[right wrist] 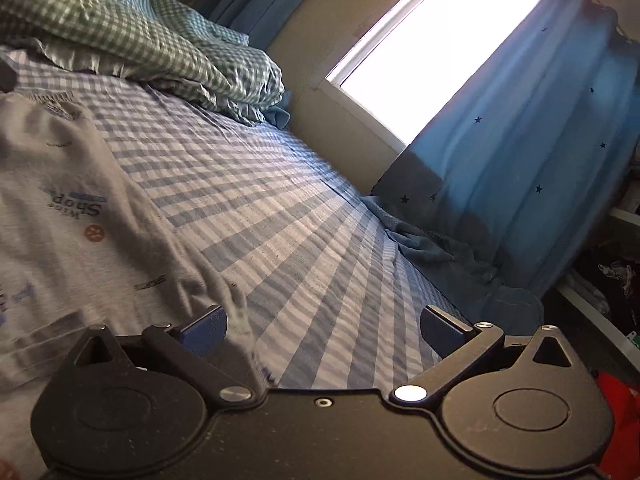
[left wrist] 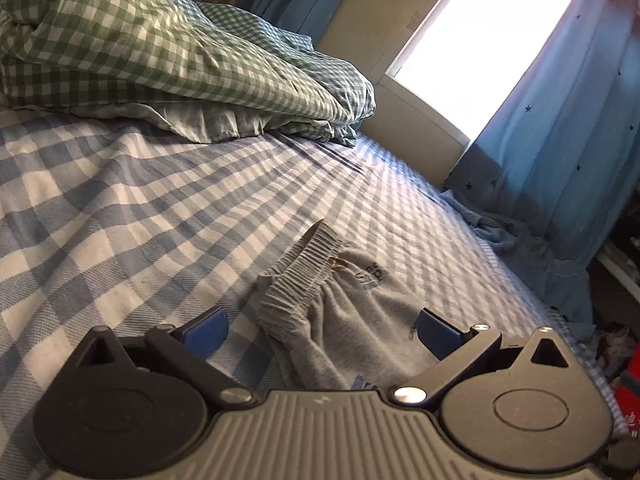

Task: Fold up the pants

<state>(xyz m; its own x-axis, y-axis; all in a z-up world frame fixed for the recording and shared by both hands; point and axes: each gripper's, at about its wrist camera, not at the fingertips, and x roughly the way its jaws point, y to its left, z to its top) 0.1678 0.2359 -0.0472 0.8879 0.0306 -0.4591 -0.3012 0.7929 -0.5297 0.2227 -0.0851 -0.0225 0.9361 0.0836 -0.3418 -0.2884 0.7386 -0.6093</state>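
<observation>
Grey printed pants (left wrist: 344,320) lie on the blue-and-white checked bed sheet (left wrist: 120,220). Their ribbed elastic waistband (left wrist: 304,272) is bunched and stands up a little, just ahead of my left gripper (left wrist: 320,332). The left gripper is open, its blue pads either side of the waistband end, nothing held. In the right wrist view the pants (right wrist: 80,220) spread over the left of the sheet (right wrist: 320,240). My right gripper (right wrist: 324,332) is open and empty, low over the sheet at the pants' right edge, which lies by the left pad (right wrist: 204,334).
A rumpled green checked duvet (left wrist: 160,60) is heaped at the far end of the bed. Blue star-print curtains (right wrist: 520,140) hang by a bright window (right wrist: 432,40) on the right, over the bed's right edge. Clutter and a red item (right wrist: 620,420) lie beyond.
</observation>
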